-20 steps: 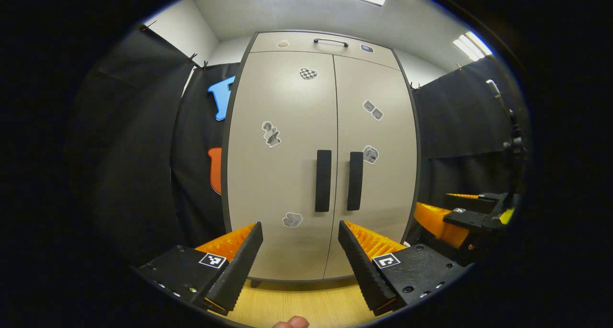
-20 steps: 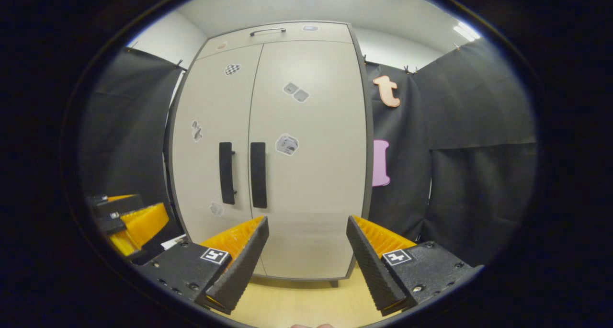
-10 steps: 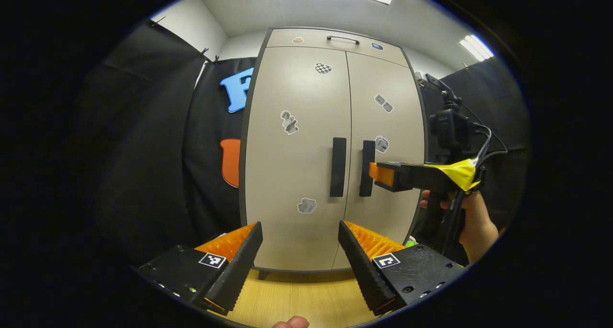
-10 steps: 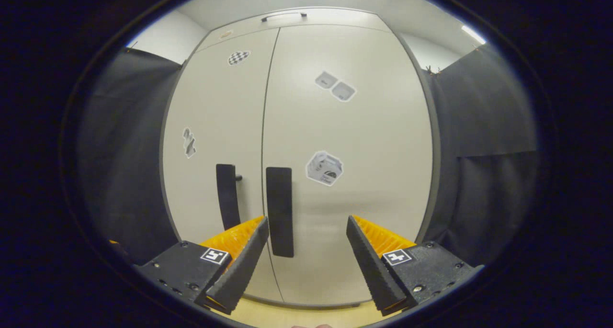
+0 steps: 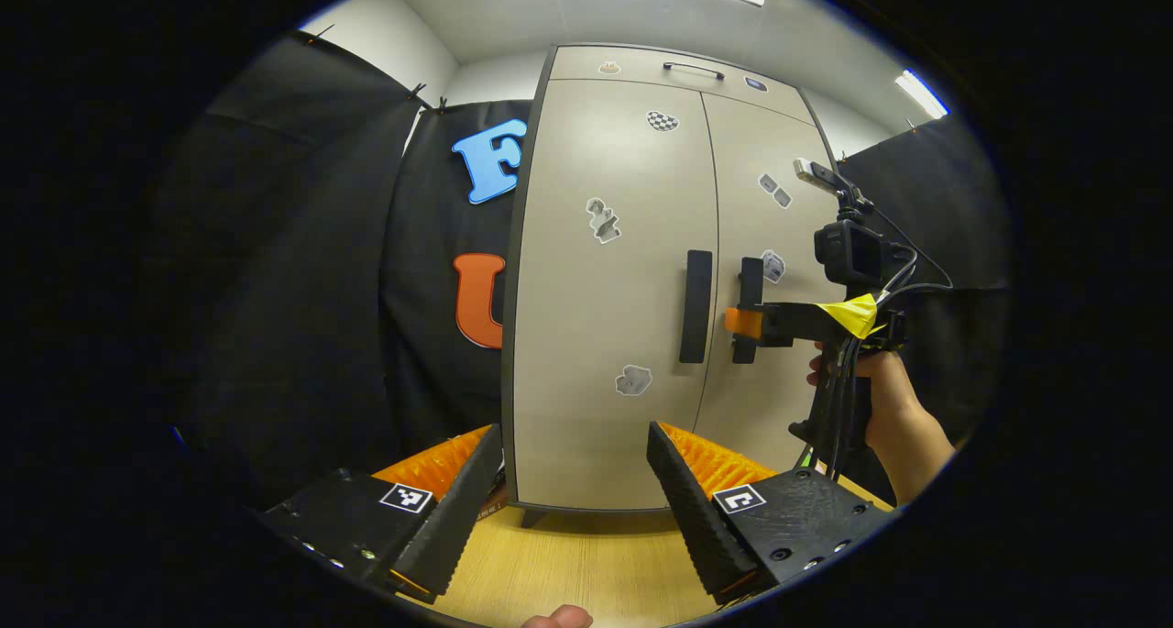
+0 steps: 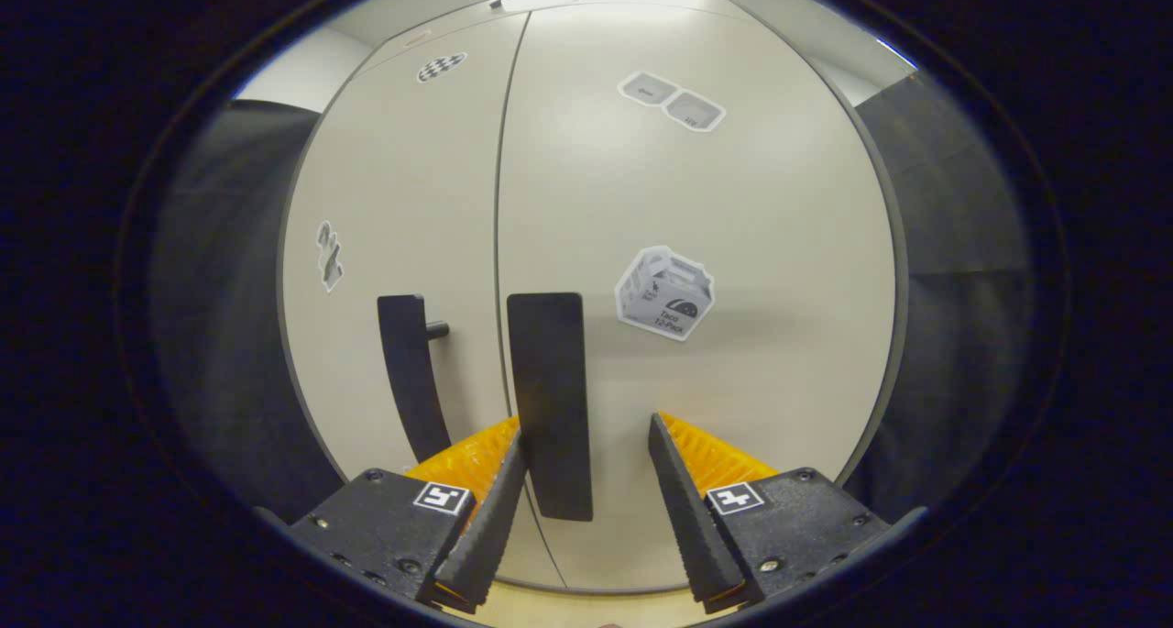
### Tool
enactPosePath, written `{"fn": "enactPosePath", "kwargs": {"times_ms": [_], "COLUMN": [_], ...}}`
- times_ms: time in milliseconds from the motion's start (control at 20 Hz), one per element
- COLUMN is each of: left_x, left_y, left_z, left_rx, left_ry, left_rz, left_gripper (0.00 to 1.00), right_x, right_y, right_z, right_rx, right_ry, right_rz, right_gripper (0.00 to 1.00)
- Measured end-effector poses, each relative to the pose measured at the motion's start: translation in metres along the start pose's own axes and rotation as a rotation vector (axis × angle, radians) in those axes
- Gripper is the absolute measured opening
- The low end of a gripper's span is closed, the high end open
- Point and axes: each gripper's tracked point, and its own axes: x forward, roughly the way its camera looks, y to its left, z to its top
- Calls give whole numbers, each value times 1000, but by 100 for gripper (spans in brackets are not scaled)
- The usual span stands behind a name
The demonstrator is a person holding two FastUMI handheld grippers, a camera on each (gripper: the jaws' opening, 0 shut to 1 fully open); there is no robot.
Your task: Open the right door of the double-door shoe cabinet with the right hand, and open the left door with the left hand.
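Note:
The beige shoe cabinet (image 5: 605, 335) stands with both doors closed. In the left gripper view, my left gripper (image 5: 574, 429) is open and well back from the cabinet's lower left door. The left door handle (image 5: 696, 305) and right door handle (image 5: 750, 309) are dark vertical bars by the centre seam. A hand (image 5: 884, 408) holds my right gripper (image 5: 740, 324) level at the right handle. In the right gripper view, my right gripper (image 6: 586, 426) is open, with the right door handle (image 6: 550, 403) between its fingers, close to the left finger (image 6: 490, 509). The left door handle (image 6: 408, 376) is beside it.
Black cloth walls flank the cabinet on both sides (image 5: 293, 289). A top drawer with a thin handle (image 5: 694, 65) sits above the doors. Light wooden floor (image 5: 568, 564) lies in front. Stickers dot the doors, one (image 6: 664, 293) just right of the right handle.
My right gripper has moved forward to the right door handle, which now sits between its slightly narrowed fingers. The left gripper's view has swung left, so the cabinet sits further right.

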Motion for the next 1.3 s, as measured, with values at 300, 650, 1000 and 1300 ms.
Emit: {"fn": "enactPosePath", "kwargs": {"times_ms": [300,650,1000,1300], "left_x": [3,5,3,-10], "left_y": [0,-5,0,-2], "left_z": [-1,5,4,13], "left_rx": [5,-37,-26,-11], "left_ry": [6,-18,-15,-46], "left_rz": [-14,-42,-15,13], "left_gripper": [95,95,95,95], "right_x": [3,3,-16,-77], "right_y": [13,14,14,-2], "right_z": [3,3,4,-4], "right_rx": [-31,4,1,-14], "right_ry": [-16,-48,-34,-15], "right_rz": [9,-41,24,108], "right_gripper": [37,9,9,8]}}
